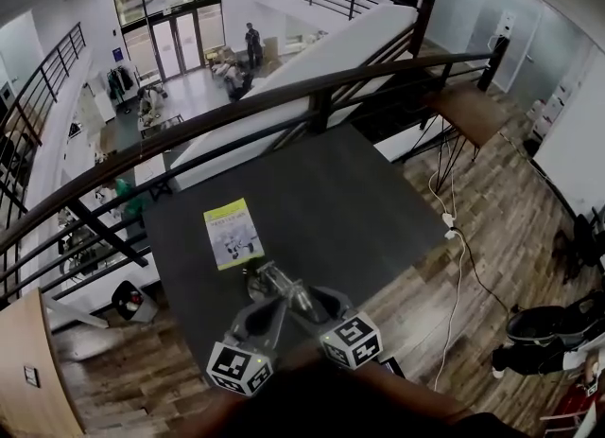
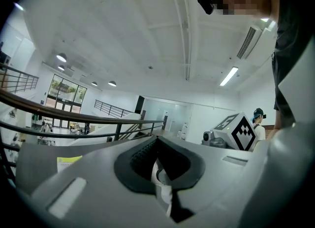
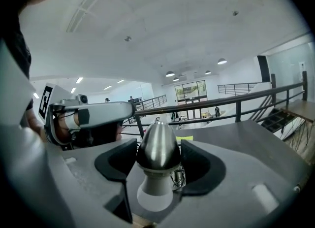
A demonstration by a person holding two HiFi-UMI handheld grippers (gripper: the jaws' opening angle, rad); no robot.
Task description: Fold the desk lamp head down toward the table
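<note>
The head view shows the lamp on the table beside a booklet, the left gripper view shows the left gripper pinching a pale part of it, and the right gripper view shows the right gripper spread around the silver lamp head.

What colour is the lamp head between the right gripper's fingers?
The lamp head is shiny silver metal with a white end; clearest in the right gripper view.
</note>
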